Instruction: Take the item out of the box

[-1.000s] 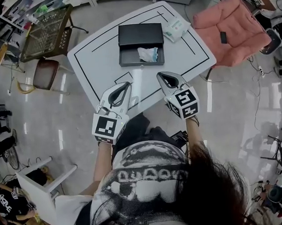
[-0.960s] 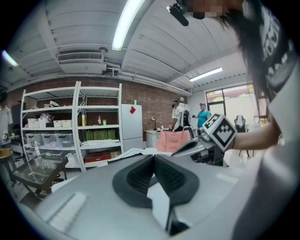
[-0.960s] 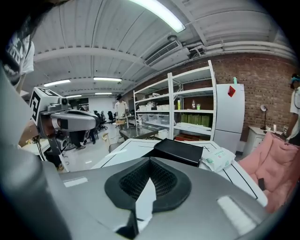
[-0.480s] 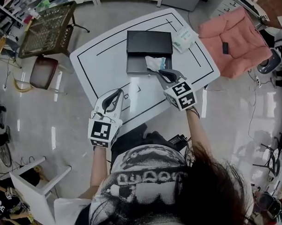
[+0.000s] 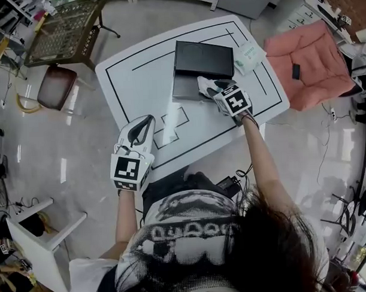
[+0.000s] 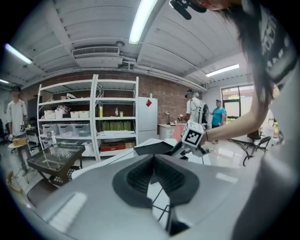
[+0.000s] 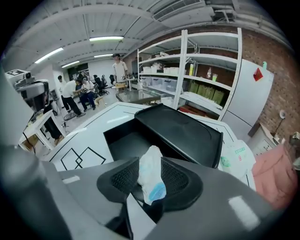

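A black box [image 5: 184, 88] lies open on the white table [image 5: 139, 84], its lid [image 5: 204, 58] folded back. Inside it at the right lies a crumpled white and blue packet [image 5: 205, 83]. My right gripper [image 5: 214, 87] reaches into the box; its jaws are opening, and the packet [image 7: 151, 178] stands between the fingers [image 7: 123, 180], in front of the box tray [image 7: 124, 143]. No firm pinch shows. My left gripper [image 5: 140, 125] hovers over the table's near left part, shut and empty; in the left gripper view its tips [image 6: 152, 161] meet.
A white and green pouch [image 5: 249, 55] lies on the table just right of the lid. A pink padded seat [image 5: 311, 48] stands right of the table. A wire-mesh table [image 5: 62, 30] and a brown stool [image 5: 55, 87] stand at the left. Shelves and people are far off.
My right gripper has travelled forward from the near edge to the box and its jaws have spread around the packet. The left gripper has stayed near the front of the table.
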Tool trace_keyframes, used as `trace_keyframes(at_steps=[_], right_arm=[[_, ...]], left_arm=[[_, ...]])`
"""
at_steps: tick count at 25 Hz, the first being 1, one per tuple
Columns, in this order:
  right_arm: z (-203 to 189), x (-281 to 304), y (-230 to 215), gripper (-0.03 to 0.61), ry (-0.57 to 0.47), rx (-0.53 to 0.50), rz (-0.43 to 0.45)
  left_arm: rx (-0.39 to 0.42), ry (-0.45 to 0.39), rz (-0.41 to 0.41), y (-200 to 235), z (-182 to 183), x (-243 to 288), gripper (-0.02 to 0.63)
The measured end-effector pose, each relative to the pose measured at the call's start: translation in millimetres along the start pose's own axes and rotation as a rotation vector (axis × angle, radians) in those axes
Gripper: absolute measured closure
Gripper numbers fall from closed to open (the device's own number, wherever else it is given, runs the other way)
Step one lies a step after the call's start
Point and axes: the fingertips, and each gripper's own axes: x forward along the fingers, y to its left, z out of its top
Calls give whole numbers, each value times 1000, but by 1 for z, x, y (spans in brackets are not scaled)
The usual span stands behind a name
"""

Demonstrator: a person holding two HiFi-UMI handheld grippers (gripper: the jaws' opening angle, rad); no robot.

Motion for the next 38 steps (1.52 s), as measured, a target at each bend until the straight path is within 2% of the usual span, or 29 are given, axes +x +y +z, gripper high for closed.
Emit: trace_keyframes(at_steps=[5, 10, 13, 16, 19, 30, 38], right_arm=[[-6, 29, -8, 428, 73, 28, 22], [-18, 49, -9, 433, 187, -53, 24], [-25, 54, -3, 486, 249, -103, 37], [-29, 53, -1, 523, 257, -95, 31], [-28, 49, 1, 550, 223, -79, 16], [10, -15, 11, 563, 29, -165, -66], [29, -97, 38, 563, -204, -80, -83]], left_arm=[[-12, 30, 28, 17, -18, -7, 614], [-38, 50, 60, 29, -30, -13, 614], [-41, 55, 73, 33, -34, -16, 614], [-44, 58, 85, 37, -37, -19, 614], [-45, 56, 90, 38, -37, -21, 614], [-34, 38, 94, 29, -25, -28, 614], [-28, 23, 50, -4, -17, -26, 614]])
